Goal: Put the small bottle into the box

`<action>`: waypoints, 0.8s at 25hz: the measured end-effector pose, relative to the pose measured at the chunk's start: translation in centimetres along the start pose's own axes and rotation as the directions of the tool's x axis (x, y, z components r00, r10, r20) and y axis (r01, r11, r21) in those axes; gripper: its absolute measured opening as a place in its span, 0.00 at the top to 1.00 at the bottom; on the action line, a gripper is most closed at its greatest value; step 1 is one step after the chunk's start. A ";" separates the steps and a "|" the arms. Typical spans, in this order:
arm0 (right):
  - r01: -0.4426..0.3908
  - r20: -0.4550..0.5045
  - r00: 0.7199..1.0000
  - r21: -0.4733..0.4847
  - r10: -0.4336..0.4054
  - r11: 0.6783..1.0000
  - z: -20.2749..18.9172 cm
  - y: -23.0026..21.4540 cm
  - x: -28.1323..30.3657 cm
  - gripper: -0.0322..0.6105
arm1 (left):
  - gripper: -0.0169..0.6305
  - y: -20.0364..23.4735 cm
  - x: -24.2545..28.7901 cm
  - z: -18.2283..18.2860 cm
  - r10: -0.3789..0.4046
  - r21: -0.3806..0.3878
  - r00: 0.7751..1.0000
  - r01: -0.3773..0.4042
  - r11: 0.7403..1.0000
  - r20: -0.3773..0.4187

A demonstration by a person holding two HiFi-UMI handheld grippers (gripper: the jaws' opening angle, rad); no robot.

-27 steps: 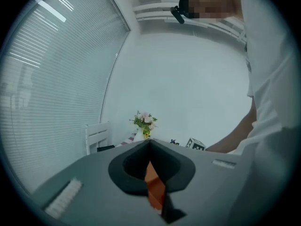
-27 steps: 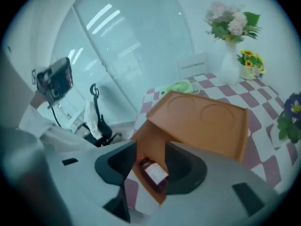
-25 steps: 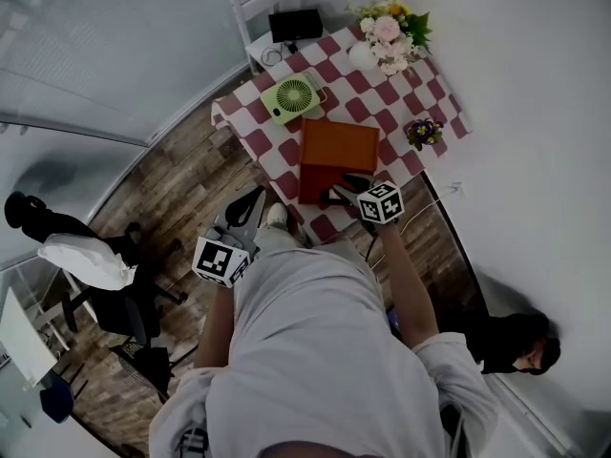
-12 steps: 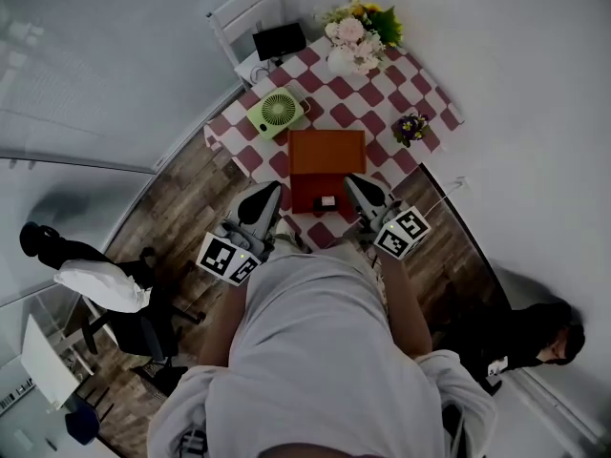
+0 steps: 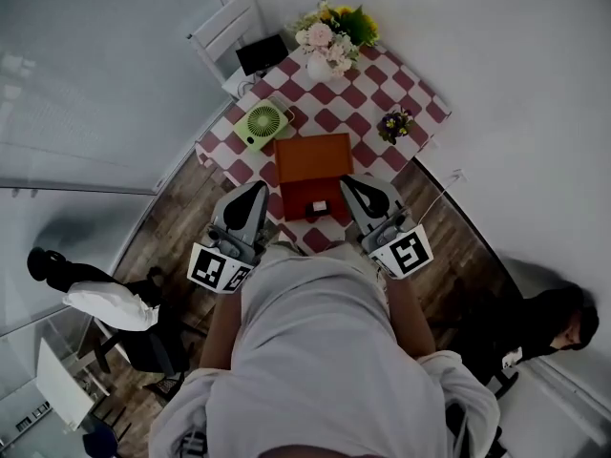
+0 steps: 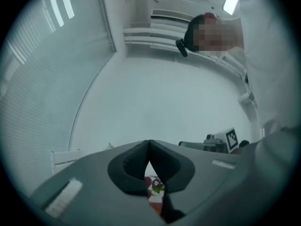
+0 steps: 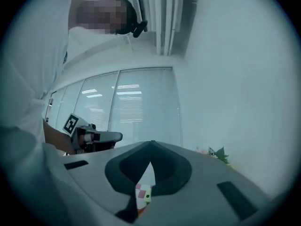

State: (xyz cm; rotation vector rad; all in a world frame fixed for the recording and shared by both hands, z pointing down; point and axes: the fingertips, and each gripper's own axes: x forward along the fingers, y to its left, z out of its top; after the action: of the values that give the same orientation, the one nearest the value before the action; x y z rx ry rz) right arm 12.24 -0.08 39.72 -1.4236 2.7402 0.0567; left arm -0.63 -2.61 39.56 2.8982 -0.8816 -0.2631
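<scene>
Left gripper (image 5: 250,198) and right gripper (image 5: 358,191), jaws clenched and empty, sit at 7 and 5 o'clock of the open orange-brown box (image 5: 312,156). The small dark bottle (image 5: 318,206) seems to lie inside, so draw back without nudging it.

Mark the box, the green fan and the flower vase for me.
box (image 5: 313,157), head view, on its flat orange panel.
green fan (image 5: 262,122), head view, centre of its round grille.
flower vase (image 5: 318,66), head view, on the white body below the blooms.

Green fan (image 5: 262,122), flower vase (image 5: 320,64), small plant (image 5: 394,123) on checkered table (image 5: 368,88).
</scene>
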 end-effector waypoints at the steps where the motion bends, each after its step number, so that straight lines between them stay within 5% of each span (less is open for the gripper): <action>1: 0.005 0.006 1.000 -0.011 -0.005 1.000 0.5 0.0 0.0 0.95 | 0.99 0.0 0.2 0.2 0.016 0.043 1.000 -0.015 0.999 -0.019; 3: 0.025 0.020 0.999 -0.010 -0.025 1.000 1.4 -0.5 0.2 0.95 | 0.98 0.2 0.4 0.7 0.054 0.098 0.997 -0.050 0.994 -0.046; 9: 0.095 -0.003 0.995 -0.089 -0.095 0.992 1.9 -1.6 1.1 0.95 | 0.98 1.1 0.9 1.3 0.139 0.104 0.989 -0.133 0.986 -0.049; 20: 0.094 -0.004 0.996 -0.084 -0.094 0.992 2.3 -1.3 1.9 0.95 | 0.98 0.7 1.2 0.7 0.126 0.116 0.990 -0.118 0.986 -0.064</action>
State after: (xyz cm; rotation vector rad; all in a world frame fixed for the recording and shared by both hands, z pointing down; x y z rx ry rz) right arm 12.29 -2.27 37.29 -1.5749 2.7025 0.1649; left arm -0.17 -3.90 38.76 2.9175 -1.0900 -0.1020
